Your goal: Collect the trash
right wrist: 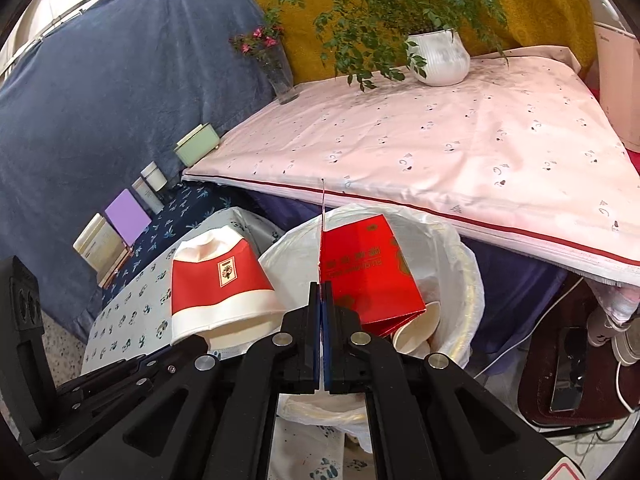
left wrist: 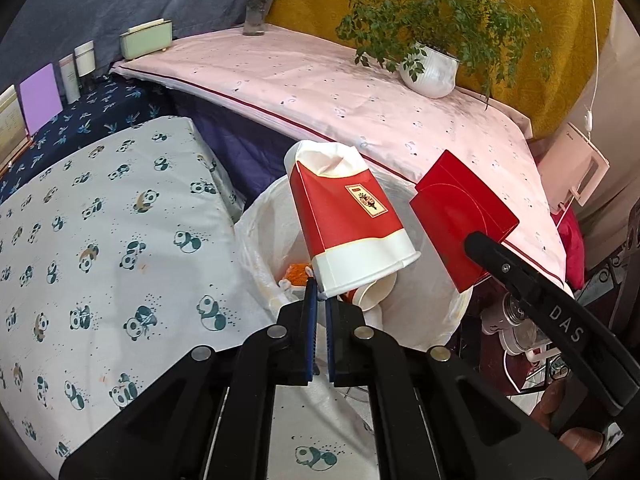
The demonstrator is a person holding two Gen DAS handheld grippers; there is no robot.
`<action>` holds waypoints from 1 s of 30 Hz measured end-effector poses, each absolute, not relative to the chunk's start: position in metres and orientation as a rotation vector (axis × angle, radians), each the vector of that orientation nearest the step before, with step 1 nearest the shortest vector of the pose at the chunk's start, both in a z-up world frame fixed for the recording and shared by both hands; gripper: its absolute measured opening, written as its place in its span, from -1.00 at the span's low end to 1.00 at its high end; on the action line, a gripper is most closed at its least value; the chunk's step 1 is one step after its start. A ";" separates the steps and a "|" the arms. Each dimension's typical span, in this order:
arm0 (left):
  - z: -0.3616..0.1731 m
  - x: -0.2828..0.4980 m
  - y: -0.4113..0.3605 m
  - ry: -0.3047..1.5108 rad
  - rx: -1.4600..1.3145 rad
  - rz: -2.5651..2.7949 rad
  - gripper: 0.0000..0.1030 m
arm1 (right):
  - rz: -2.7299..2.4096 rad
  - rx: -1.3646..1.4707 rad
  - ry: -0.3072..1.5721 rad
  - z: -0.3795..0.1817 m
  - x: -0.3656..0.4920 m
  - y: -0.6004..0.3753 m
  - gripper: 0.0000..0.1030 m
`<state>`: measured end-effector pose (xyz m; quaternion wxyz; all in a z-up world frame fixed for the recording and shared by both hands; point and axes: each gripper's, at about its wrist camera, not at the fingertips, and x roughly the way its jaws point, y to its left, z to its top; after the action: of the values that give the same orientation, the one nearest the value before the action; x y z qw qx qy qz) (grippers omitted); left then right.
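My left gripper (left wrist: 319,294) is shut on the rim of a crushed red and white paper cup (left wrist: 344,216), held upside down over a bin lined with a white bag (left wrist: 256,236). The cup also shows in the right wrist view (right wrist: 218,284). My right gripper (right wrist: 322,292) is shut on the edge of a red paper box (right wrist: 368,268), held over the same bin (right wrist: 456,248). The box and the right gripper's arm show in the left wrist view (left wrist: 460,216). A white paper cup (right wrist: 416,330) and orange scraps (left wrist: 298,272) lie inside the bin.
A pink-covered table (left wrist: 320,88) with a white plant pot (left wrist: 430,72) and a glass flower vase (left wrist: 256,4) stands behind the bin. A panda-print surface (left wrist: 100,248) is on the left. Bottles, a purple card and a green box (left wrist: 146,38) line the back left.
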<state>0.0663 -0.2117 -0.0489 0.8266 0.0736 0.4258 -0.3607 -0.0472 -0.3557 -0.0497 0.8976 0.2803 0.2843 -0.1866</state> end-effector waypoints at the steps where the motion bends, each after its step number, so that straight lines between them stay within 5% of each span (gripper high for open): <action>1: -0.049 0.066 -0.213 0.902 0.160 -0.767 -0.93 | -0.388 0.582 0.588 -0.050 -0.048 -0.357 -0.98; 6: -0.053 0.065 -0.219 0.903 0.167 -0.762 -0.91 | -0.390 0.588 0.587 -0.052 -0.049 -0.361 -0.98; 23: -0.065 0.081 -0.199 0.932 0.154 -0.680 -0.37 | -0.359 0.579 0.606 -0.055 -0.026 -0.349 -0.83; 30: -0.066 0.086 -0.189 0.933 0.145 -0.654 -0.23 | -0.362 0.564 0.609 -0.053 -0.020 -0.341 -0.44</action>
<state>0.0862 -0.1890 -0.0663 0.8395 0.0686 0.4414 -0.3092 -0.0203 -0.3409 -0.0530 0.8993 0.2723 0.2942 -0.1747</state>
